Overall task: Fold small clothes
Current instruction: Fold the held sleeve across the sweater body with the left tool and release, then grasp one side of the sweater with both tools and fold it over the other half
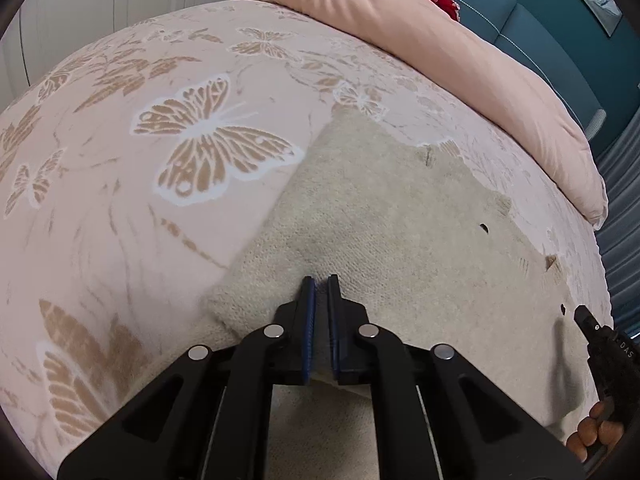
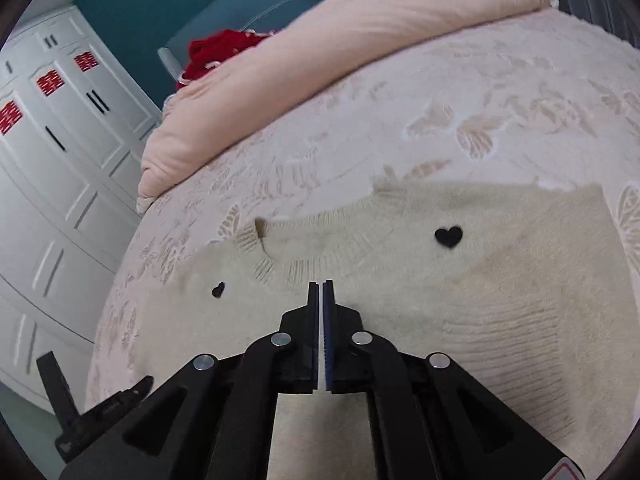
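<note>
- Sweater (image 2: 460,300), cream knit, lies on the butterfly bedspread (image 1: 180,140).
- Left gripper (image 1: 321,280) pinches its fabric; right gripper (image 2: 321,283) clamps it near the neckline.
- Best lift both evenly, keeping edges aligned.

The sweater (image 2: 460,292) lies flat on the blanket (image 1: 140,200), which covers the bed. A quilt (image 2: 320,72) lies rolled along the blanket's far edge, and a bundle of cloth (image 2: 216,52) sits behind it. A headboard (image 2: 248,4) stands behind both. In the right wrist view a wardrobe (image 2: 60,152) stands left of the bed. The left gripper (image 1: 321,292) and the right gripper (image 2: 321,296) each sit over the sweater's near part, the right one just before the neckline (image 2: 320,256).
</note>
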`<act>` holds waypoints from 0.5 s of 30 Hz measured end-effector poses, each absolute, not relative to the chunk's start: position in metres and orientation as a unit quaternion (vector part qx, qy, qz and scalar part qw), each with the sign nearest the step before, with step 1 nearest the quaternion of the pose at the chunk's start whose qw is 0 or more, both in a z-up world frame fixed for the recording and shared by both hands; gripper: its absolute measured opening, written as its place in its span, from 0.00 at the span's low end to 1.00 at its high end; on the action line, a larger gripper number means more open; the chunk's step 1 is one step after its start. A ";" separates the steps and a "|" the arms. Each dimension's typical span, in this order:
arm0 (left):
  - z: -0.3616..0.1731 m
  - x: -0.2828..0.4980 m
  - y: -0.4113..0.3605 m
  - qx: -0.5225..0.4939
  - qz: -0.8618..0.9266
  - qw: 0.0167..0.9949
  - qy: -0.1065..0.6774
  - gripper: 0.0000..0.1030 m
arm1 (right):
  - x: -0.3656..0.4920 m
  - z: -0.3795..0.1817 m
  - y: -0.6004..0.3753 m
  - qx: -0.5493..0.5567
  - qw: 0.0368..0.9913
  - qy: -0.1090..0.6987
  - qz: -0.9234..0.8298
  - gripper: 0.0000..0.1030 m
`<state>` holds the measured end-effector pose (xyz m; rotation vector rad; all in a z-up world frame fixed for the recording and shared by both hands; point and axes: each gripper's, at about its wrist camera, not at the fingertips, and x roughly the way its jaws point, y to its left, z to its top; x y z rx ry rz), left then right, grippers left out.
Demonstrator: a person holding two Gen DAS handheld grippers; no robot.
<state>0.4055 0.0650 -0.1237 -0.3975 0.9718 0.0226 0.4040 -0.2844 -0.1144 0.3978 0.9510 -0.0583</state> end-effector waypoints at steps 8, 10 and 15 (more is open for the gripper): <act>-0.085 0.359 0.096 -0.229 -0.018 0.865 0.446 0.44 | 0.264 -0.046 -0.350 0.280 0.886 0.367 -0.049 0.43; -0.071 0.319 0.118 -0.210 -0.003 0.875 0.436 0.74 | 0.192 -0.043 -0.366 0.261 0.888 0.368 -0.089 0.61; -0.080 0.210 0.168 -0.185 -0.002 0.857 0.482 0.76 | 0.035 -0.080 -0.379 0.283 0.834 0.451 -0.143 0.63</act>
